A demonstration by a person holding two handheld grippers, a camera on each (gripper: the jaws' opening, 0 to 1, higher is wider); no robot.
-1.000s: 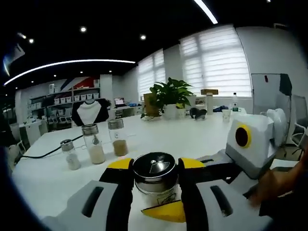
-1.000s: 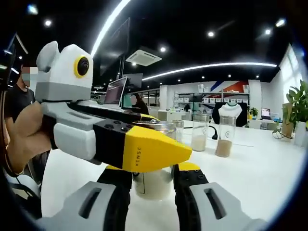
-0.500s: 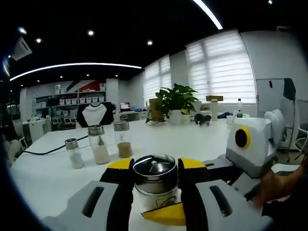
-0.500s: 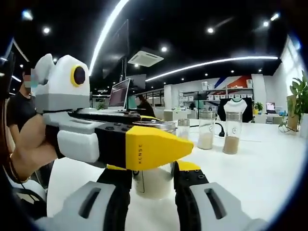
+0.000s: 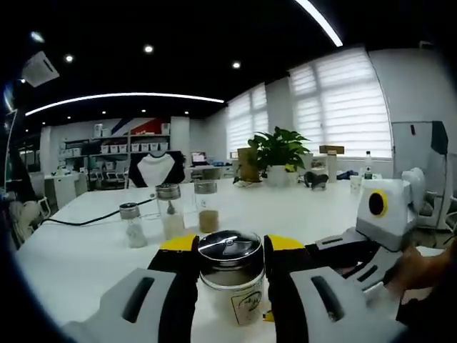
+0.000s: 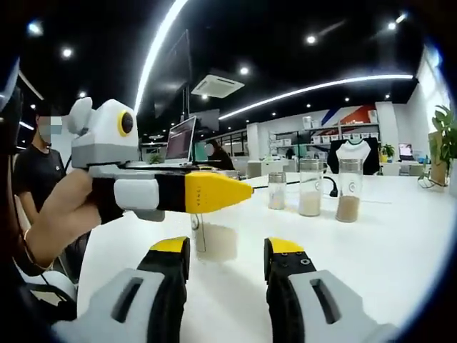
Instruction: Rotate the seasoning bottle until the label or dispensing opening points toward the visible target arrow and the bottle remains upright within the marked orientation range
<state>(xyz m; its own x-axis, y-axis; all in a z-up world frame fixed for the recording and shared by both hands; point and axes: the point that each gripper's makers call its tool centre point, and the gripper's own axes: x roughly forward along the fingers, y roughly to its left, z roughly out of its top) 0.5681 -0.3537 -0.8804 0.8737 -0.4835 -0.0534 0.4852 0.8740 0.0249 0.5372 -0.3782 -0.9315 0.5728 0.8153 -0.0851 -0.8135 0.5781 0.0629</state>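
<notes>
The seasoning bottle (image 5: pixel 230 266) is a glass jar of pale powder with a shiny metal lid, standing upright on the white table (image 5: pixel 78 264). Its label (image 5: pixel 247 307) faces the camera in the left gripper view. My left gripper (image 5: pixel 230 246) is shut on the bottle, a yellow-tipped jaw on each side of the lid. In the right gripper view the left gripper (image 6: pixel 203 193) comes in from the left over the bottle (image 6: pixel 214 241), held by a hand (image 6: pixel 61 221). My right gripper (image 6: pixel 227 250) stands open a short way from the bottle, nothing between its jaws. The right gripper's body (image 5: pixel 378 218) lies to the bottle's right.
Three more seasoning bottles (image 5: pixel 170 212) stand in a row further back on the table, also seen as a bottle row (image 6: pixel 310 188). A black cable (image 5: pixel 78 223) runs behind them. A potted plant (image 5: pixel 277 153) sits at the far edge. A person (image 6: pixel 32 164) stands left.
My right gripper has let go of the bottle and drawn back from it, jaws now open. The left gripper keeps its hold; the label now shows unobstructed.
</notes>
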